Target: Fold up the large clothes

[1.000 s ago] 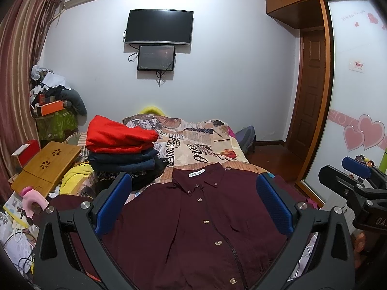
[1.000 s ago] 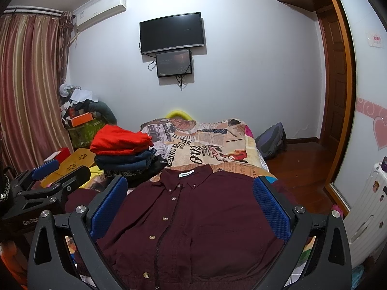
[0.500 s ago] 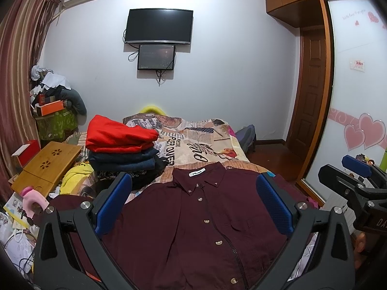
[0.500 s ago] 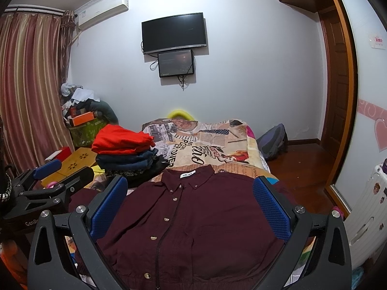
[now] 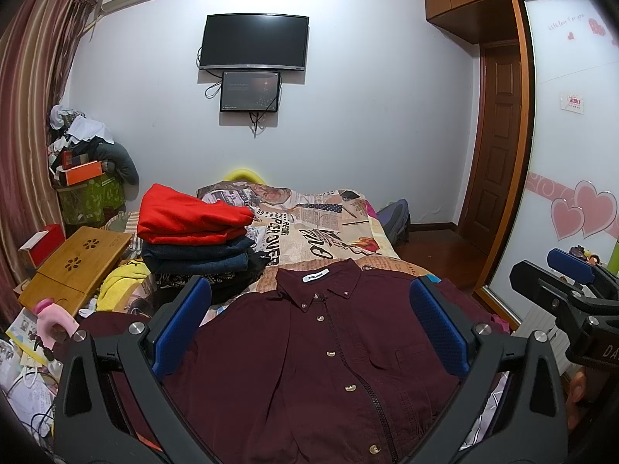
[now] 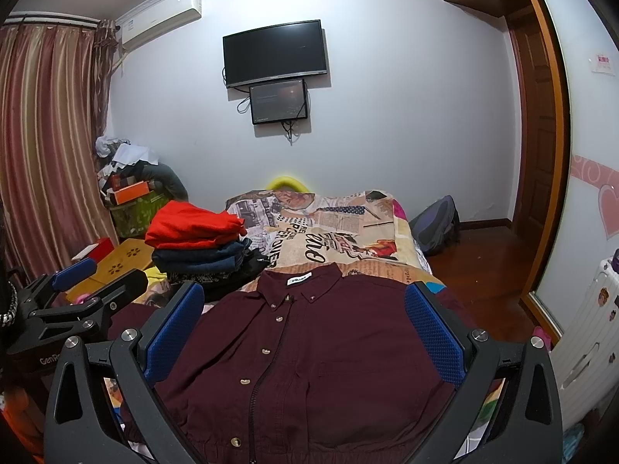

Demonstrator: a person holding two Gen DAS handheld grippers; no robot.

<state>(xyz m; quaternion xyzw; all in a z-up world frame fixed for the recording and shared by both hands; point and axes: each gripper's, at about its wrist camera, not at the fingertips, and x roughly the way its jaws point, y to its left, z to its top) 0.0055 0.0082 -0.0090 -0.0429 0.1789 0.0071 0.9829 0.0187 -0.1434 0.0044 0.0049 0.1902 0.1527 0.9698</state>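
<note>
Maroon shirt (image 5: 309,359) spread flat, buttoned, at the bed's (image 5: 329,232) near edge; left gripper (image 5: 309,324) and right gripper (image 6: 303,324) hover above it, fingers wide apart and empty; a one-layer pinch would probably skew the fold.

Left gripper (image 5: 309,324): matte black forked frame, silver round-head screws at the finger joints, blue textured pads (image 5: 182,323) on the inner faces. Right gripper (image 6: 303,324): same build, same blue dimpled pads (image 6: 433,334). White lettering on both bodies, only partly legible.
</note>
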